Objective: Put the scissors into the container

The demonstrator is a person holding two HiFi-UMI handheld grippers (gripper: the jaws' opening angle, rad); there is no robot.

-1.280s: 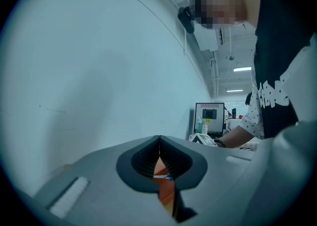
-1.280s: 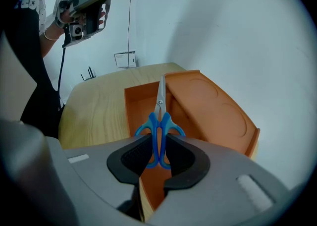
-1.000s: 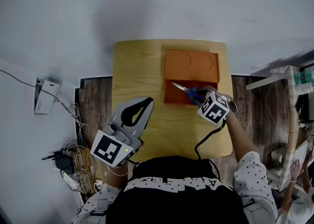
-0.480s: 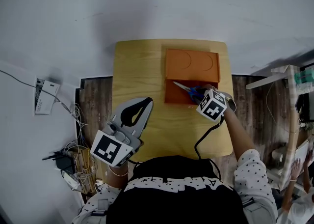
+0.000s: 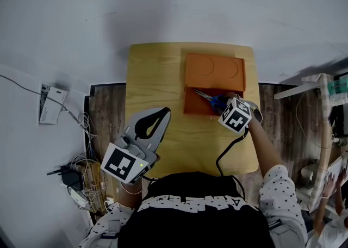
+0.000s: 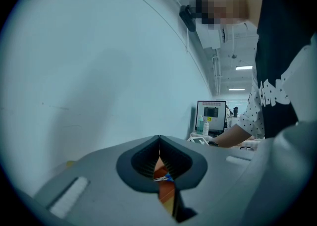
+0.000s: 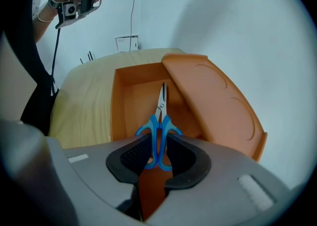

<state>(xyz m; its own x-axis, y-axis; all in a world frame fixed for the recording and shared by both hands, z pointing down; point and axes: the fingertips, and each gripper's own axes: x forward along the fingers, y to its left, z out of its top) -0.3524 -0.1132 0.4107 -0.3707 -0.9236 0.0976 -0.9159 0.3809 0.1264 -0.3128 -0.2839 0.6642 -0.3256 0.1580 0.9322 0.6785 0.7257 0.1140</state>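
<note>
Blue-handled scissors [image 5: 209, 98] lie with their blades pointing into the open orange container [image 5: 190, 109], whose lid [image 5: 213, 69] stands tipped back behind it. My right gripper [image 5: 223, 105] is at the container's near right corner. In the right gripper view the blue handles [image 7: 159, 121] sit between the jaws of the right gripper [image 7: 157, 143], which are opening and no longer pinch them. The steel blades reach over the container floor [image 7: 143, 96]. My left gripper [image 5: 163, 112] hangs over the table's near left part, shut and empty.
The container stands on a small wooden table [image 5: 152, 73] with rounded corners, near its far right side. Cables and a power strip [image 5: 73, 179] lie on the floor to the left. A cluttered bench [image 5: 326, 132] stands to the right.
The right gripper has moved a little forward and left with the scissors, so the blades reach further into the container. The left gripper has stayed put.
</note>
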